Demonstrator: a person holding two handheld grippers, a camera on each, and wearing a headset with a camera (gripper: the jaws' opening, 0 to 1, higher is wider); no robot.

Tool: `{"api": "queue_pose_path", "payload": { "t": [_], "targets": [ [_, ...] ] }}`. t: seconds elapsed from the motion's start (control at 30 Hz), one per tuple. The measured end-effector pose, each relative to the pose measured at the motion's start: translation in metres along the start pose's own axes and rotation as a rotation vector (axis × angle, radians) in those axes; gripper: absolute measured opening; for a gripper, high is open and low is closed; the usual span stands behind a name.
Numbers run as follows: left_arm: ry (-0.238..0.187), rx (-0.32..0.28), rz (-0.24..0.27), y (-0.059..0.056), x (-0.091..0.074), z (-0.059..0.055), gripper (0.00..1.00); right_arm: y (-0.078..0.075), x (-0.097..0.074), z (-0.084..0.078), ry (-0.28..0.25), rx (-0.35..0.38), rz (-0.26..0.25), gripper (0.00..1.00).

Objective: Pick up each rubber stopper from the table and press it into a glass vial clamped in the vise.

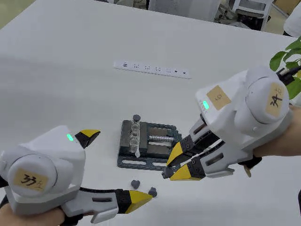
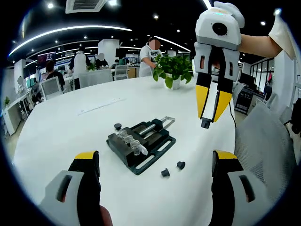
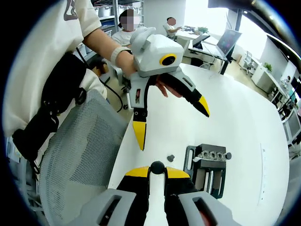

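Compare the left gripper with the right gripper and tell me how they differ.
The left gripper's jaws are spread wide; the right gripper's are nearly closed. The left gripper holds nothing, while the right gripper pinches a dark rubber stopper at its tips. The left gripper is near the two loose stoppers; the right gripper is beside the vise. Both have white bodies and yellow-and-black jaws.

I find all three views bright and evenly lit. Long curved white ceiling light strips (image 2: 75, 28) light the plain white tabletop (image 1: 70, 70) without harsh glare. The dark metal vise (image 1: 150, 148) casts only a faint, soft shadow. Both gripper views bow strongly toward their edges. The head view is slightly soft.
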State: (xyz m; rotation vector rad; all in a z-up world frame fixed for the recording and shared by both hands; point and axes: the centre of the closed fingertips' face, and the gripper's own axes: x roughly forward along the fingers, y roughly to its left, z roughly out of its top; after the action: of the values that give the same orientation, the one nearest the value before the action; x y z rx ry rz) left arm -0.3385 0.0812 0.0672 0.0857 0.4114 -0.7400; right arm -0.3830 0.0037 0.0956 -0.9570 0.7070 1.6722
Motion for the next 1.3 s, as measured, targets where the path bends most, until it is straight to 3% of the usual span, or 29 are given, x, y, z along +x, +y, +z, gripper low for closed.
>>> {"api": "queue_pose_path", "payload": {
  "t": [0.27,0.47,0.9,1.03,1.1,1.3],
  "targets": [
    [-0.015,-0.037,0.04,0.008,-0.006,-0.003,0.99,-0.018,0.004,-0.004,0.014,-0.007,-0.012,0.06],
    [-0.016,-0.061,0.058,0.013,-0.007,-0.009,0.99,-0.038,0.007,-0.008,0.055,-0.037,-0.011,0.06],
    [-0.023,-0.077,0.057,0.021,-0.007,-0.011,0.99,-0.098,0.007,-0.012,0.142,-0.135,-0.035,0.05],
    [-0.028,-0.081,0.061,0.03,-0.008,-0.012,0.99,-0.114,0.012,-0.011,0.178,-0.192,-0.017,0.05],
    [-0.028,-0.082,0.062,0.028,-0.007,-0.012,0.99,-0.121,0.015,-0.013,0.213,-0.237,-0.011,0.05],
    [-0.022,-0.09,0.044,0.03,-0.005,-0.013,0.99,-0.137,0.027,-0.011,0.228,-0.256,0.016,0.05]
  ]
}}
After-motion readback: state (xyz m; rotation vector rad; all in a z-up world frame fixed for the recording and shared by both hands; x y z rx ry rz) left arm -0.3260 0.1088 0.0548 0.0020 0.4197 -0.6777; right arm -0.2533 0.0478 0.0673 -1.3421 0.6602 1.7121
